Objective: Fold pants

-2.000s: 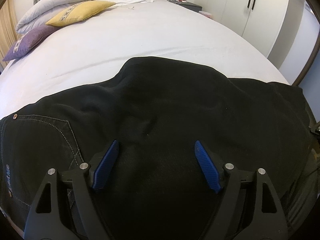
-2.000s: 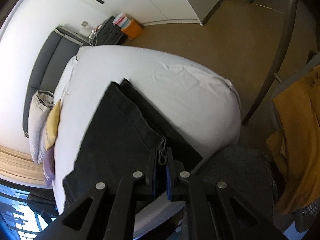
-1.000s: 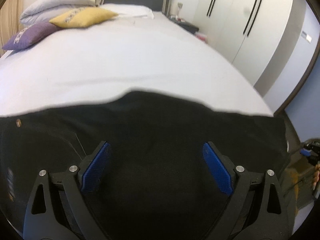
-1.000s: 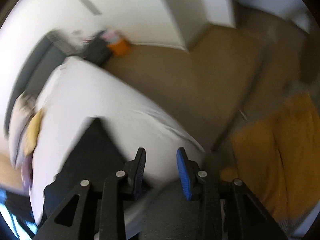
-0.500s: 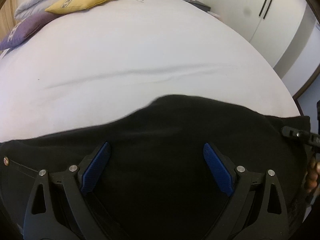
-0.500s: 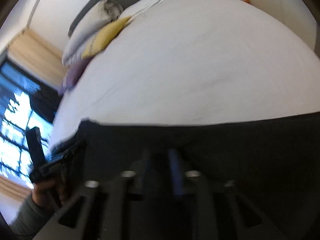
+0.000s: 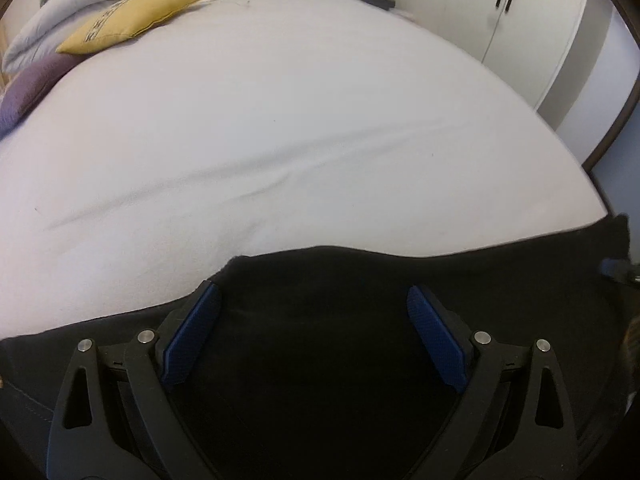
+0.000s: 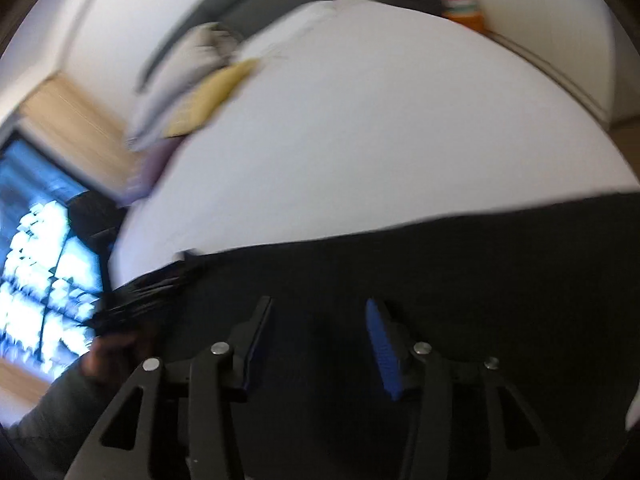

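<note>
Both tongs hang over the dark cloth with nothing pinched; the left gripper [image 7: 314,312] stands spread wide, its blue pads [image 7: 188,340] well apart above the fabric, while the right gripper [image 8: 318,328] has its jaws opening, only partly spread, with cloth below them but none visibly caught between. Black pants [image 7: 340,360] lie across the near edge of the white bed [image 7: 280,120], filling the lower part of both views; their far border runs in an uneven line against the sheet, and a bit of pale stitching shows at the lower left of the left wrist view. By the look of it this is soft, fairly heavy denim-like cloth; it will drape and sag rather than hold a shape, and a doubled layer will be thick, so a pinch probably wants a firm seam, hem or waistband edge rather than the flat middle, where the pads would likely slide or gather only the top layer. At the headboard end rest a yellow pillow [image 7: 132,20] and a purple pillow [image 7: 28,88], well clear of the work; the right wrist view is blurred, so finer detail there cannot be told.
</note>
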Demonstrator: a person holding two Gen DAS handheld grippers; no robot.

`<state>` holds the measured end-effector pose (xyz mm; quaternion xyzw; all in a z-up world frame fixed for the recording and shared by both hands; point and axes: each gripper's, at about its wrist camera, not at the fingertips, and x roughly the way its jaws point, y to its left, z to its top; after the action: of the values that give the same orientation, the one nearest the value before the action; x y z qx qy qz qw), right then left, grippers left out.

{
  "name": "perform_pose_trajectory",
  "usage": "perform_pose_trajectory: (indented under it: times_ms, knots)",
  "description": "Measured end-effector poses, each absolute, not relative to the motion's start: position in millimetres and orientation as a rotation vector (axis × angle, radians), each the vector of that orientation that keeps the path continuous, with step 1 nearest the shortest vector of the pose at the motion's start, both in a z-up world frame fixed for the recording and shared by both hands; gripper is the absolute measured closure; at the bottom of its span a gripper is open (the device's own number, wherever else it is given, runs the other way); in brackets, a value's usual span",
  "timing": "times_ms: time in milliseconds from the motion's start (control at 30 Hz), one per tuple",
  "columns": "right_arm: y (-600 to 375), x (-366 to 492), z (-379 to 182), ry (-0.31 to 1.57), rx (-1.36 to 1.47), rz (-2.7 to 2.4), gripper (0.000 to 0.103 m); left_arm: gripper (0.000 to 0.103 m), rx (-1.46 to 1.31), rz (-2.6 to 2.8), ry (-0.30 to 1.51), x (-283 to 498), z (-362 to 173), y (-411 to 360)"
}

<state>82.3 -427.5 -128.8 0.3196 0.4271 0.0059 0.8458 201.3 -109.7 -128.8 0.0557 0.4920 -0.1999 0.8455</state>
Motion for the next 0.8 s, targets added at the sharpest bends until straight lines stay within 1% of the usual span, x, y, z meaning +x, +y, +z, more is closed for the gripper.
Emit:
perform_pose_trajectory:
  times_ms: [33,67,100,133,200,233,267,300,333,400,433,467,533,567,600,667,700,733,767,800]
  knots:
    - [-448,77,-139,0.875,0.767,0.015,0.076,0.007,0.118,-0.424,1.039,201,-127,-108]
    - [-464,73,-145,0.866,0.824,0.002,0.095,0.007,0.137,-0.425,1.035,201,-126,-105]
    - [-476,66,-148,0.869,0.836,-0.026,0.102,0.007,0.155,-0.422,1.030,201,-123,-101]
    - [-492,57,-145,0.869,0.814,-0.092,0.103,0.007,0.178,-0.401,1.024,200,-120,-97]
    - [-510,40,-137,0.849,0.806,-0.169,0.100,0.009,0.204,-0.327,1.003,196,-106,-78]
    - [-522,26,-128,0.825,0.817,-0.199,0.091,0.009,0.175,-0.339,0.980,193,-95,-70]
    - [-527,18,-122,0.802,0.827,-0.199,0.071,0.009,0.126,-0.351,0.951,185,-82,-60]
    - [-529,10,-113,0.775,0.841,-0.177,0.063,0.009,0.098,-0.352,0.938,177,-76,-56]
    - [-527,2,-107,0.749,0.857,-0.128,0.058,0.009,0.085,-0.364,0.930,167,-72,-56]
    - [-515,-2,-104,0.741,0.859,0.013,0.057,0.009,0.112,-0.367,0.918,149,-71,-50]
    - [-509,-4,-104,0.754,0.840,0.076,0.054,0.009,0.123,-0.360,0.922,140,-75,-41]
    - [-502,-5,-108,0.775,0.811,0.124,0.052,0.009,0.130,-0.355,0.940,141,-80,-39]
    - [-496,-3,-122,0.826,0.781,0.137,0.051,0.009,0.139,-0.319,0.996,145,-102,-33]
    - [-503,-6,-134,0.866,0.789,0.096,0.053,0.009,0.147,-0.310,1.004,145,-112,-32]
    - [-517,-14,-145,0.860,0.837,0.073,0.058,0.008,0.149,-0.324,0.980,146,-117,-30]
    - [-541,-34,-152,0.816,0.913,0.021,0.068,0.008,0.152,-0.326,0.966,147,-117,-30]
    - [-557,-49,-151,0.787,0.941,-0.024,0.072,0.008,0.156,-0.321,0.971,148,-115,-30]
    - [-568,-64,-149,0.767,0.959,-0.067,0.058,0.008,0.168,-0.305,0.972,150,-113,-29]
    - [-575,-77,-147,0.772,0.948,-0.152,0.035,0.008,0.177,-0.288,0.973,145,-112,-29]
    - [-583,-94,-145,0.770,0.954,-0.218,0.034,0.008,0.181,-0.262,0.971,142,-109,-27]
